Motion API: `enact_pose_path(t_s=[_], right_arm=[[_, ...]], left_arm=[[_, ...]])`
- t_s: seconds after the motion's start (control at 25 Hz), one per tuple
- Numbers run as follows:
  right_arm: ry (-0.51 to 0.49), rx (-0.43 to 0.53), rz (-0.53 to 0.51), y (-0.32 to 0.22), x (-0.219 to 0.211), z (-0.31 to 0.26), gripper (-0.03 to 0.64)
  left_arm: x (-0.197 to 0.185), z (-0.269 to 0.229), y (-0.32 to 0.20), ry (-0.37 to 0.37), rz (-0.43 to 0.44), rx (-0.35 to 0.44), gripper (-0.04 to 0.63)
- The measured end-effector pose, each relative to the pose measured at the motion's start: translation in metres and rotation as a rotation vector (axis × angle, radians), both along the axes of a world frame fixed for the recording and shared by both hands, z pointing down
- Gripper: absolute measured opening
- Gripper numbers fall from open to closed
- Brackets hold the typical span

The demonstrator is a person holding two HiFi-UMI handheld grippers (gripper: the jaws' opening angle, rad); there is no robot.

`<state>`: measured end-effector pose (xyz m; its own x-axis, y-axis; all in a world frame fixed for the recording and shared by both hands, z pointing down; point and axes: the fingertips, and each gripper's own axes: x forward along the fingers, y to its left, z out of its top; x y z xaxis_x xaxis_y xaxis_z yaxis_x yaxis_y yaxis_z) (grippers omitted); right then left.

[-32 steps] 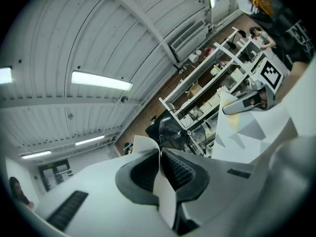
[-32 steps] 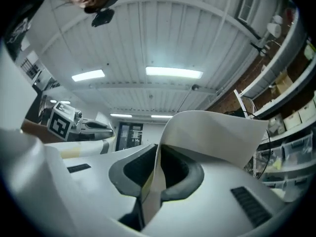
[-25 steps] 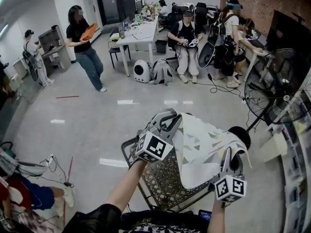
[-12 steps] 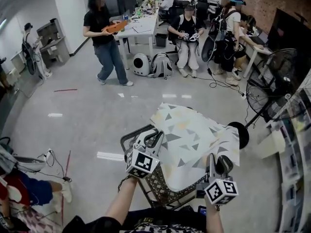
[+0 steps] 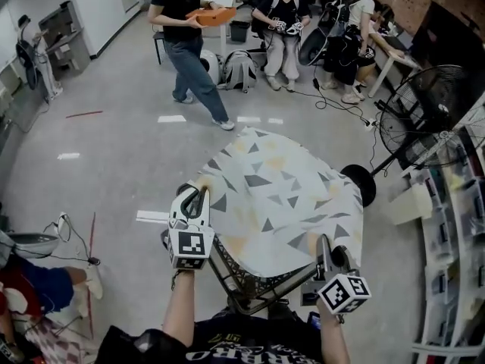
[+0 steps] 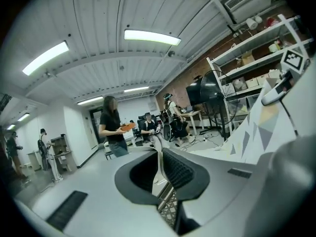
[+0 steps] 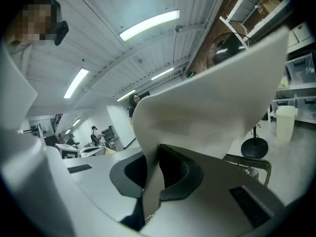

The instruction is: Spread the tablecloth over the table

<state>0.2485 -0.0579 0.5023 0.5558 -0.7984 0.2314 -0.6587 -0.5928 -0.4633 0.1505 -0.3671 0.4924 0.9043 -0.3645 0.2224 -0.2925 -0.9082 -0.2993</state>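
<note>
The tablecloth point(image 5: 280, 196), white with scattered grey triangles, lay draped over the tabletop point(image 5: 227, 275), covering nearly all of it and hanging past its far edge, while a strip of the tabletop's metal lattice stayed bare along the near edge. At the tabletop's near left corner the left hand-held gripper point(image 5: 193, 196) had the cloth's corner between its jaws. The left gripper view showed those jaws opening, with the thin cloth edge lying against one pad and a slit of light beside it, so that the pads no longer pinched it. At the tabletop's near right corner the right hand-held gripper point(image 5: 326, 245) was pressed together on the cloth's other near corner. In the right gripper view the fabric rose out of the closed jaws in a broad pale fold. Just beyond the tabletop's far right corner stood the round black base point(image 5: 360, 182) of a floor fan point(image 5: 420, 101), and shelving point(image 5: 455, 226) ran along the tabletop's right side. On the grey floor point(image 5: 114, 165) well beyond the tabletop's far edge a person in a dark top point(image 5: 189, 29) carried an orange tray point(image 5: 211, 15), and farther off more people point(image 5: 280, 21) sat or stood by white desks.
</note>
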Motion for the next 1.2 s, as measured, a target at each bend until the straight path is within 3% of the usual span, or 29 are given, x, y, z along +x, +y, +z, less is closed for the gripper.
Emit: enact_pose_path(t_s=[0.24, 0.48, 0.76, 1.08, 1.2], right_arm=[[-0.052, -0.025, -0.048, 0.025, -0.010, 0.016, 0.028], [-0.139, -0.090, -0.057, 0.043, -0.010, 0.037, 0.028], [-0.260, -0.138, -0.046, 0.083, -0.031, 0.075, 0.028], [-0.339, -0.088, -0.046, 0.097, -0.042, 0.076, 0.026], [-0.351, -0.112, -0.039, 0.109, -0.053, 0.085, 0.028]], left_arm=[[-0.024, 0.009, 0.015, -0.012, -0.090, -0.021, 0.043], [-0.008, 0.030, 0.060, -0.105, -0.020, -0.023, 0.043], [-0.002, 0.047, 0.126, -0.240, 0.095, 0.097, 0.043], [-0.017, 0.048, 0.148, -0.387, 0.124, 0.204, 0.054], [-0.029, 0.053, 0.149, -0.432, 0.107, 0.226, 0.065]])
